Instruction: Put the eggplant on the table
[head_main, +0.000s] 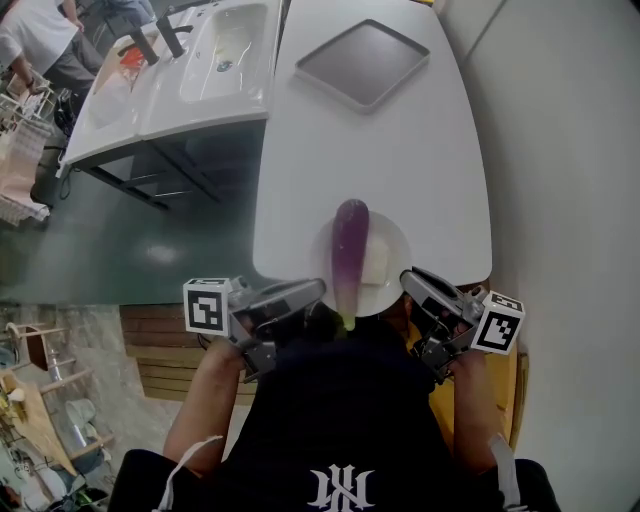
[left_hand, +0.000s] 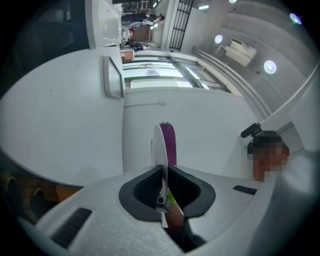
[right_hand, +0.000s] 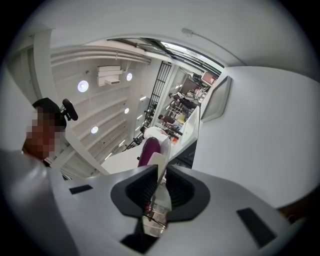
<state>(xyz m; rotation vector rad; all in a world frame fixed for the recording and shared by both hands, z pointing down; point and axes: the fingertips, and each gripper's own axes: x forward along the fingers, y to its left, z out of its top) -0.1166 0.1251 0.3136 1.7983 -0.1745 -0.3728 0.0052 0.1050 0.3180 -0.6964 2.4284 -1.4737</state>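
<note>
Right, the big white bench (head_main: 400, 150) fills the middle of the room, a long oval running away from the person. Off to its left stands a white double sink (head_main: 200, 60), and somebody (head_main: 40, 40) is over by its far corner. Down at the far end of the bench lies a grey square tray (head_main: 362, 62), turned cornerwise, well apart from the action.

The action is all at the near end. There's a white plate (head_main: 396, 238) right at the bench's near edge, close against the person's chest, and I can't tell whether it rests on the top or hangs just above it. On the plate lies the eggplant (head_main: 349, 250), long and purple. It lies lengthwise, with its rounded tip poking out past the far rim and its green stem end toward the person.

Now the grippers, one on each side of the plate. The left gripper (head_main: 318, 292) comes in from the left, marker cube outward, pointing roughly level. In the left gripper view its fingers (left_hand: 150, 187) are clamped tight on the plate's rim, the plate seen edge-on with the purple eggplant showing just behind it. The right gripper (head_main: 408, 280) comes in from the opposite side, and in the right gripper view its fingers (right_hand: 137, 192) are closed on the rim as well, the thin white edge pinched between the dark pads. So the plate is gripped on both sides, with the eggplant riding on it between the two grippers.
</note>
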